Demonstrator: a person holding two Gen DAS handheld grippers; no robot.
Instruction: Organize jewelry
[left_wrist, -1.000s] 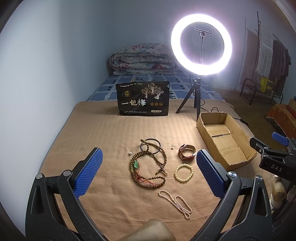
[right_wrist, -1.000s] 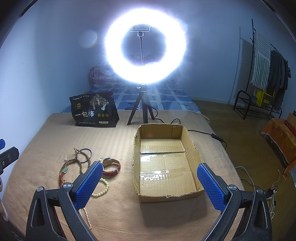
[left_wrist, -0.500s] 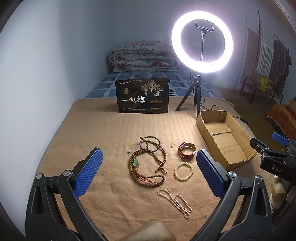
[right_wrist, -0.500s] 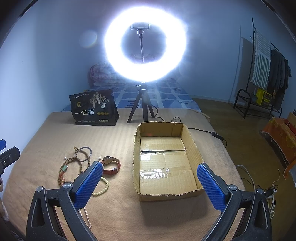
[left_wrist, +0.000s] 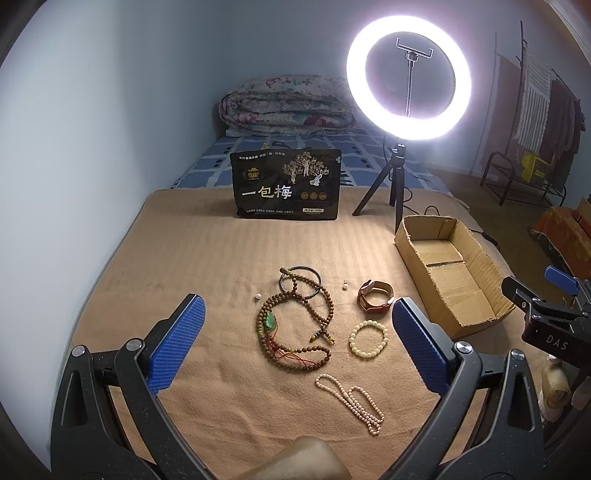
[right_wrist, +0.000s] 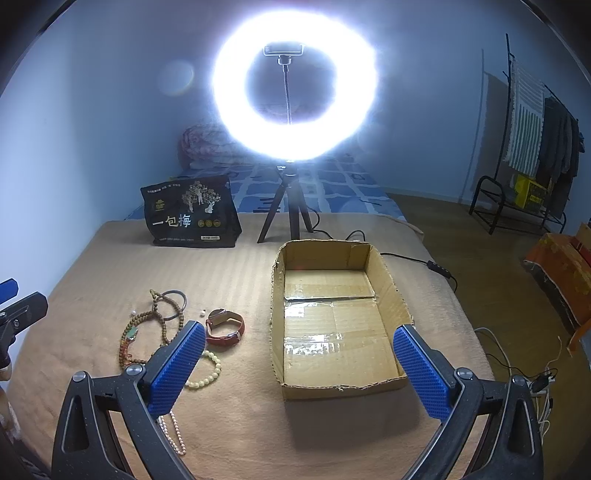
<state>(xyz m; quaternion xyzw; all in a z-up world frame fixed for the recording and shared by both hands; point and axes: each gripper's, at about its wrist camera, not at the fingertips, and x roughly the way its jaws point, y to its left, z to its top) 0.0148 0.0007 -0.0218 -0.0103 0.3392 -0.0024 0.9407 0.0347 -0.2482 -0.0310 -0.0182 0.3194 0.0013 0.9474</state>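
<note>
So, jewelry count on the tan ribbed bed cover (left_wrist: 207, 258): one long wooden bead mala (left_wrist: 295, 325), one cream bead bracelet (left_wrist: 368, 338), one pearl necklace (left_wrist: 351, 400), one leather-strap watch (left_wrist: 376, 297), one metal bangle (left_wrist: 299, 282), two loose pearls. Cardboard box (right_wrist: 332, 325) sits beside them. Left gripper (left_wrist: 295, 347) and right gripper (right_wrist: 299, 363) both gape wide, holding nothing.
</note>
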